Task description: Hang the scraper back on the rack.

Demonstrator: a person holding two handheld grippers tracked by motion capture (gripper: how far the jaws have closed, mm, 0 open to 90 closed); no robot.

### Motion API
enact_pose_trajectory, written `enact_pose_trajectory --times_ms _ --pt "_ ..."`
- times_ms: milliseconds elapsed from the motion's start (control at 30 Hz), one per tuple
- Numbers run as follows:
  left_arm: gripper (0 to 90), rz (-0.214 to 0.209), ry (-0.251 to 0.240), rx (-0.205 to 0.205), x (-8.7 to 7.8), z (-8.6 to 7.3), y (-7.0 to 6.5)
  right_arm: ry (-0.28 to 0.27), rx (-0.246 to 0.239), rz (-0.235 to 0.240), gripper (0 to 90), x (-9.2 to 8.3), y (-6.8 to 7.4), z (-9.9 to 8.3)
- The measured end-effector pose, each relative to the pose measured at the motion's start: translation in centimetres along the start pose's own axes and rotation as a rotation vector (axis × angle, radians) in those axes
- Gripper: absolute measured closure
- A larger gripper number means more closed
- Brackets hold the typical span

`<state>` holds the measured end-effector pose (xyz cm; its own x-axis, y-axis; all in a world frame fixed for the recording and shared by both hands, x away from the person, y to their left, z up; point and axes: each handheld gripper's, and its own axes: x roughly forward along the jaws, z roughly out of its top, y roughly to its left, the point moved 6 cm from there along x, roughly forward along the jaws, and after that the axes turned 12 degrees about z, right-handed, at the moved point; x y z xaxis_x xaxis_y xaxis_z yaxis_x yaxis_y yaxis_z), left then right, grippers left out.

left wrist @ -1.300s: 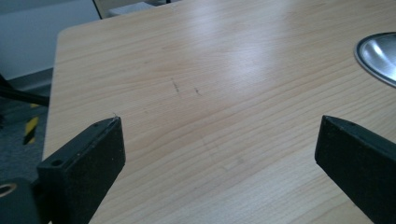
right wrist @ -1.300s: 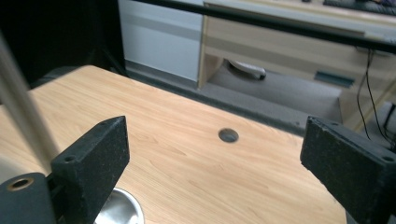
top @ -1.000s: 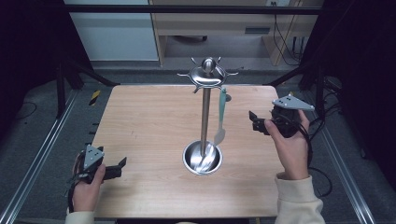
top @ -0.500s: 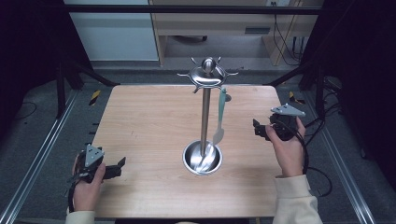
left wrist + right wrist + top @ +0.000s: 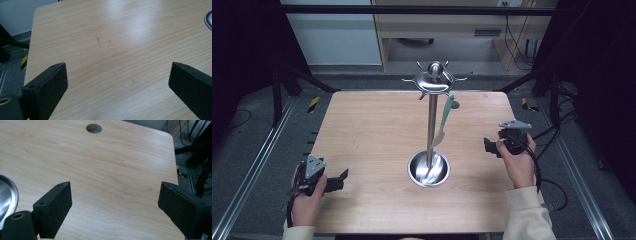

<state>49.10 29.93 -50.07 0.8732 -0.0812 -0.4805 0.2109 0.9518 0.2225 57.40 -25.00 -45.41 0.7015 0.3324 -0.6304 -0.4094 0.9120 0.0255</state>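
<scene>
Fingers [image 5: 53,210] apart beside steel rack [image 5: 431,125]

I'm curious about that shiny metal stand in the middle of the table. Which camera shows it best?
The high view: it shows the whole utensil stand, with hooked top, pole, round base and a pale green utensil hanging from it. The left gripper view catches a sliver of the base rim; the right gripper view shows part of the base's edge.

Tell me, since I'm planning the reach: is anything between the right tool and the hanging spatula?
Nothing visible. Bare table lies between the right tool, its jaws open, and the spatula hanging from the rack.
</scene>
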Motion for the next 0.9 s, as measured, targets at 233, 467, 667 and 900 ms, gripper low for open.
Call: enact_pose_trajectory --times_ms 233,467,667,900 --pt "2.0 -0.003 -0.001 0.002 0.0 0.0 -0.1 -0.002 0.02 0.029 12.5 0.9 -0.3 -0.9" --pt "2.0 -0.002 -0.002 0.006 0.1 0.0 -0.1 -0.089 0.02 0.076 13.7 2.0 -0.1 -1.7" --pt "2.0 -0.01 0.001 0.022 0.3 0.0 -0.5 -0.171 -0.001 0.107 13.7 2.4 0.2 -1.6" --pt "2.0 -0.023 -0.036 0.031 0.3 0.4 -0.8 -0.198 -0.027 0.145 13.7 3.2 0.7 -1.8"
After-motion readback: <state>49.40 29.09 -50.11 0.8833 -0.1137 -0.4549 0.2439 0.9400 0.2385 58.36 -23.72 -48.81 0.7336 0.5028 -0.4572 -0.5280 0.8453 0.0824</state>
